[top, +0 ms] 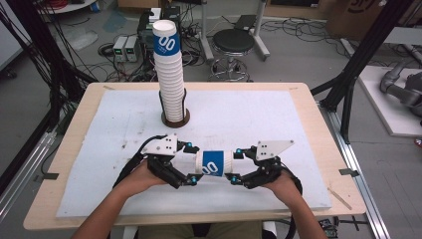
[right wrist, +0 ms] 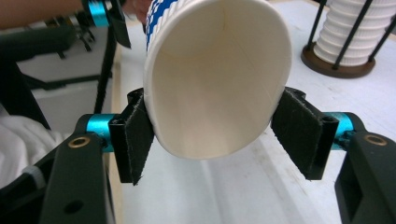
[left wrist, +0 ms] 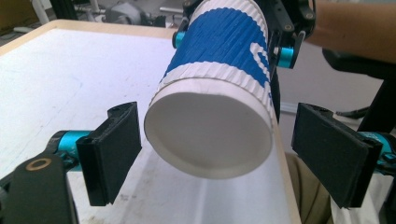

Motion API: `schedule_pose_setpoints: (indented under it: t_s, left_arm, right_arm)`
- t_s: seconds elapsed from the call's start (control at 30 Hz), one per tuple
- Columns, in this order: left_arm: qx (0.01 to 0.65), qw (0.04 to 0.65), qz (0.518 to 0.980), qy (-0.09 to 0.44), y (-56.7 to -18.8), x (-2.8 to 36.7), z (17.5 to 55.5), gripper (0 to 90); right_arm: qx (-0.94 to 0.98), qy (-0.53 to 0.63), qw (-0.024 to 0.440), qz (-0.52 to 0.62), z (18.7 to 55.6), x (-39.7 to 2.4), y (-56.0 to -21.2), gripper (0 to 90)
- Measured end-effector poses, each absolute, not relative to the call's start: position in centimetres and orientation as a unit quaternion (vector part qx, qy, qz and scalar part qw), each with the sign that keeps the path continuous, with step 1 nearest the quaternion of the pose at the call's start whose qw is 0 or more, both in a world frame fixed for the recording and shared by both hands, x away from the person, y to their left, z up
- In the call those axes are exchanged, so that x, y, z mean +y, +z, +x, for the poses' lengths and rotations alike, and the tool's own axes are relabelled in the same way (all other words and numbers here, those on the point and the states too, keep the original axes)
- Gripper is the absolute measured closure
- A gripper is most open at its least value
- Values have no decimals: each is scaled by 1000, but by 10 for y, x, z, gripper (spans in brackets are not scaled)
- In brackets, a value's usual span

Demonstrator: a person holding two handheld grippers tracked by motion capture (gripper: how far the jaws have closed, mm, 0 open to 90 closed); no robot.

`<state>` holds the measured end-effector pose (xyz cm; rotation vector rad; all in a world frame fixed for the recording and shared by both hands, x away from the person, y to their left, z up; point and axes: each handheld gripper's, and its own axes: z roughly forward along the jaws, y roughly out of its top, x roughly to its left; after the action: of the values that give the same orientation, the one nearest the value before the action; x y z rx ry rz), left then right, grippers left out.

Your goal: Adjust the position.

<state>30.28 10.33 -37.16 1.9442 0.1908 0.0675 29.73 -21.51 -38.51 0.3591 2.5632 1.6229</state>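
The cup (top: 214,163) lies level between both tongs, its rim squeezed by the right tongs (right wrist: 212,133), its base inside the open left tongs (left wrist: 210,151).

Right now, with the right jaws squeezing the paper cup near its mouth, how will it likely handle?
The paper cup probably deforms easily: its mouth looks oval between the right gripper pads. It seems light, held level at one end. Its ribbed sleeve likely resists slipping.

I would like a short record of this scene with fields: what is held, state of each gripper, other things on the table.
held thing: paper cup, blue band, lying level between the grippers
right gripper: shut on the cup at its open rim, pads pressing
left gripper: open, pads apart from the cup's closed bottom
also on table: stack of cups in a round holder
surface: white mat
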Motion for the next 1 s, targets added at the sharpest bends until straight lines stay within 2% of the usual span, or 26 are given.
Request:
schedule_pose_setpoints:
  t_s: [0.3,1.0]
  left_arm:
    - [76,523,848,53,-361,101,304,159]
    - [54,425,903,34,-362,71,309,167]
  right_arm:
    - [875,470,66,99,301,-206,-370,323]
    - [937,333,108,25,300,-166,-344,311]
